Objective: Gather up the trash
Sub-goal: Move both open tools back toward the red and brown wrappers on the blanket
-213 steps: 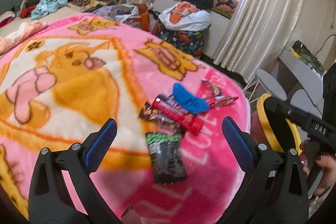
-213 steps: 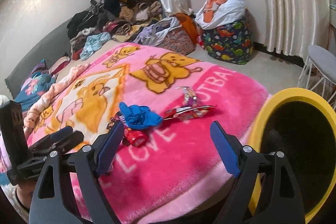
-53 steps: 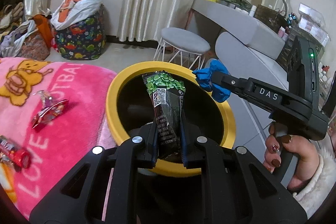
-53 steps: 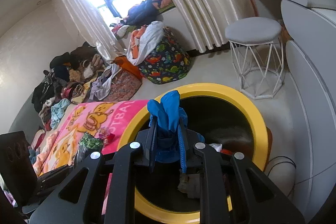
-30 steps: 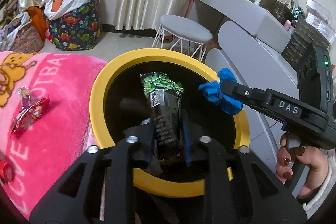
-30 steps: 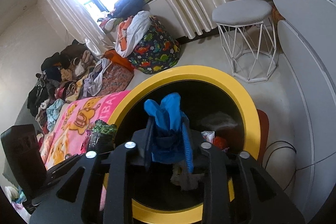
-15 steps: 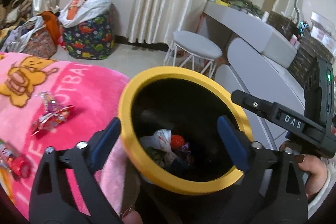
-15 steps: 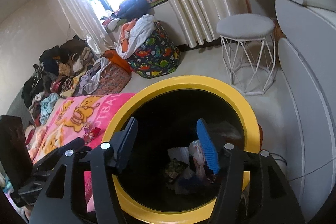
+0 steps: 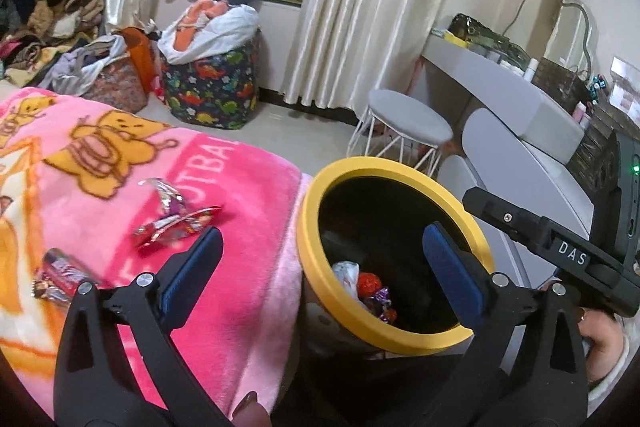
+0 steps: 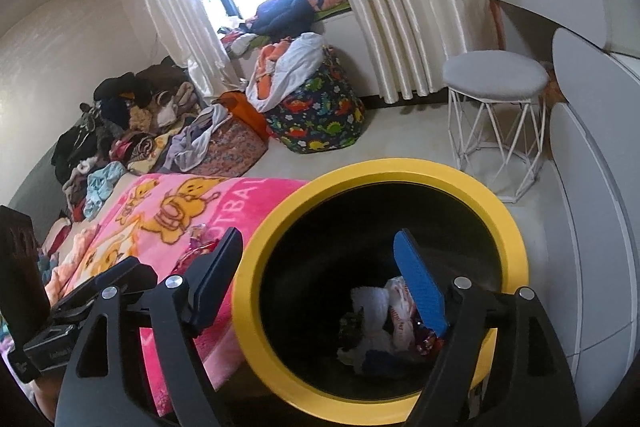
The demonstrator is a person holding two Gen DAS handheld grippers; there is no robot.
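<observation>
A black bin with a yellow rim (image 9: 384, 167) stands against the edge of the pink blanket (image 9: 100, 187). My left gripper (image 9: 320, 239) is open and empty, above the near rim where bin and blanket meet. My right gripper (image 10: 318, 239) hangs over the bin's rim (image 10: 400, 167); its jaws are opening and nothing is between them. Crumpled trash (image 10: 380, 315) lies at the bottom of the bin. A red and silver wrapper (image 9: 176, 223), a silver-purple wrapper (image 9: 166, 191) and a red wrapper (image 9: 60, 275) lie on the blanket.
A grey stool on white wire legs (image 9: 404, 119) stands behind the bin. A grey dressing table (image 9: 500, 79) is on the right. A dinosaur-print bag (image 9: 212, 87) and a pile of clothes (image 9: 48, 7) sit by the curtained window.
Both grippers have opened. The green-black packet and the blue cloth have left their jaws. Both grippers have drawn back and up, and the left view has swung toward the bed.
</observation>
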